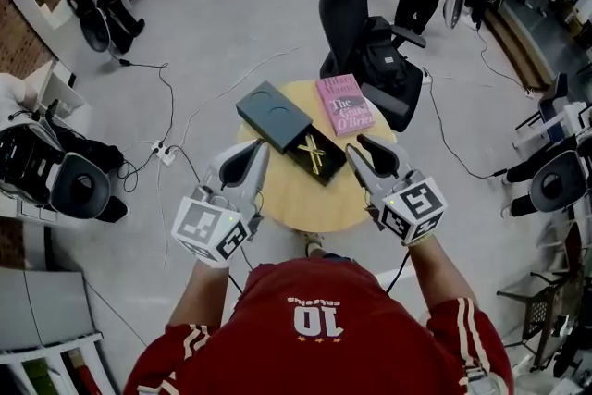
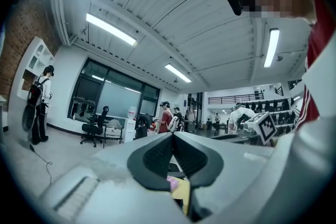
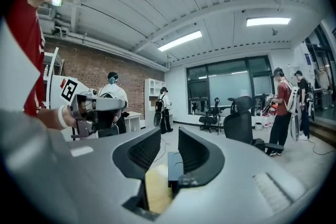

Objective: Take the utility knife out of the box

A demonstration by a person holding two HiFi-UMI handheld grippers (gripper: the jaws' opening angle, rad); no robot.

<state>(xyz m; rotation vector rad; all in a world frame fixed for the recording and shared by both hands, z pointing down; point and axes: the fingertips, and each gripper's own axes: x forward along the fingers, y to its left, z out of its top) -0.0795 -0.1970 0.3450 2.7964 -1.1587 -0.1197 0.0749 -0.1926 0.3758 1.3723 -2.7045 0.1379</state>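
Note:
On the small round yellow table [image 1: 296, 203] a black box [image 1: 324, 164] lies open, its dark lid [image 1: 271, 114] beside it to the left. The yellow utility knife [image 1: 313, 150] lies inside the box. My left gripper [image 1: 255, 153] hovers at the table's left edge, jaws shut and empty, just short of the box. My right gripper [image 1: 372, 148] is at the table's right edge, jaws open with nothing between them. In the right gripper view the gripper [image 3: 169, 136] points level at the box's end [image 3: 174, 168]. In the left gripper view the gripper [image 2: 172, 136] is shut.
A pink book [image 1: 345, 104] lies on the table's far right side. A black office chair with a backpack [image 1: 375, 51] stands just behind the table. Cables and a power strip [image 1: 165, 153] lie on the floor to the left. Several people stand farther back.

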